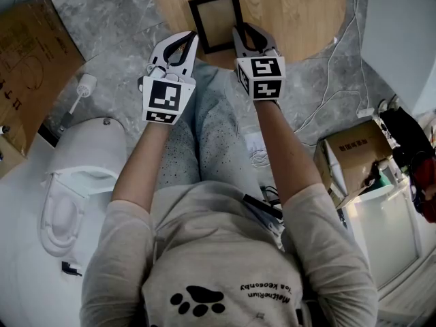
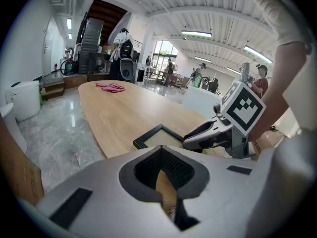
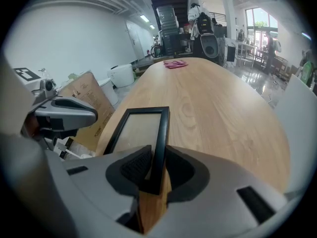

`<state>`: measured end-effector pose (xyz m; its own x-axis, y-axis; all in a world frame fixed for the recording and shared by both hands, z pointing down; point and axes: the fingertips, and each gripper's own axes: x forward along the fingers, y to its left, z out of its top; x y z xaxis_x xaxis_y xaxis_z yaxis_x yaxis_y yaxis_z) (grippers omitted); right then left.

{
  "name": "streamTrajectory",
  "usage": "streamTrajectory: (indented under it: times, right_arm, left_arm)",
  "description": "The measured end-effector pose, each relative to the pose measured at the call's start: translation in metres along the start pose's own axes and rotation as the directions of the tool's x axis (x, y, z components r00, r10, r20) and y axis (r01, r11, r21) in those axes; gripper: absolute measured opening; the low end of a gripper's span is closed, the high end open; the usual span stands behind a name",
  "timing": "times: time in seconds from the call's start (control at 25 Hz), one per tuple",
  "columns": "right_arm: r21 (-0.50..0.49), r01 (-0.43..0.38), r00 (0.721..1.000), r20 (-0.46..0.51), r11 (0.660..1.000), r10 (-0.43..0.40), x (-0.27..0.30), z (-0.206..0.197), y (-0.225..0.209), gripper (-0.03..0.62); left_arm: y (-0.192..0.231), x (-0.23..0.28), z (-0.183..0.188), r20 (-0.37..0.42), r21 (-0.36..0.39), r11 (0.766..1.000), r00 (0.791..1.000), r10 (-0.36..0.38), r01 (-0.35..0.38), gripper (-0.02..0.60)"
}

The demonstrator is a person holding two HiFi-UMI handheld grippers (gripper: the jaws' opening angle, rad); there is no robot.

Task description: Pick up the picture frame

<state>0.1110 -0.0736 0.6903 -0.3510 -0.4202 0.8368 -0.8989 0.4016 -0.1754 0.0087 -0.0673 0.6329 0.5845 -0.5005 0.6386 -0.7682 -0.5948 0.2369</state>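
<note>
A black picture frame (image 1: 216, 20) lies flat on the round wooden table (image 1: 293, 12), close to its near edge. My right gripper (image 1: 238, 30) reaches down over that edge. In the right gripper view the frame's right rail (image 3: 161, 133) stands between the jaws, and both pads of the right gripper (image 3: 154, 170) press on its near end. My left gripper (image 1: 194, 38) hangs just left of the frame, shut with nothing in it. In the left gripper view the left gripper (image 2: 166, 182) points at the table edge, with the frame (image 2: 159, 135) beyond it and the right gripper (image 2: 200, 133) on the frame's far side.
A white toilet (image 1: 75, 176) and a brush (image 1: 78, 94) stand on the grey marble floor at the left, beside a flat cardboard sheet (image 1: 30, 53). An open cardboard box (image 1: 351, 155) and cables (image 1: 340, 39) lie at the right. A pink item (image 3: 174, 63) rests on the far end of the table.
</note>
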Motion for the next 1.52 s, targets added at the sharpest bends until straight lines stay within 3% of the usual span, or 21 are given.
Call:
streamTrajectory:
  times: [0.8, 1.12, 1.32, 1.36, 1.4, 1.52]
  right_arm:
    - [0.015, 0.015, 1.000, -0.014, 1.000, -0.015, 0.011, 0.001, 0.053, 0.075]
    - [0.007, 0.026, 0.999, -0.027, 1.000, -0.026, 0.014, -0.001, 0.071, 0.075]
    - [0.003, 0.030, 0.999, -0.028, 1.000, -0.030, 0.015, -0.001, 0.076, 0.075]
    - [0.003, 0.032, 0.999, -0.028, 0.999, -0.032, 0.015, -0.001, 0.076, 0.075]
    - [0.003, 0.034, 0.999, -0.029, 0.999, -0.034, 0.015, -0.001, 0.077, 0.075]
    - [0.005, 0.037, 0.999, -0.032, 0.999, -0.037, 0.016, -0.001, 0.078, 0.075]
  left_arm:
    - [0.040, -0.029, -0.041, -0.053, -0.079, 0.996, 0.998, 0.035, -0.039, 0.008]
    - [0.048, -0.030, -0.062, -0.087, -0.143, 0.990, 0.996, -0.027, 0.014, 0.008]
    - [0.050, -0.027, -0.071, -0.097, -0.220, 0.973, 0.991, -0.093, 0.070, 0.011]
    - [0.051, -0.026, -0.072, -0.098, -0.243, 0.967, 0.990, -0.105, 0.079, 0.041]
    - [0.052, -0.025, -0.073, -0.099, -0.266, 0.960, 0.988, -0.117, 0.087, 0.118]
    - [0.052, -0.021, -0.078, -0.101, -0.317, 0.941, 0.982, -0.160, 0.121, 0.168]
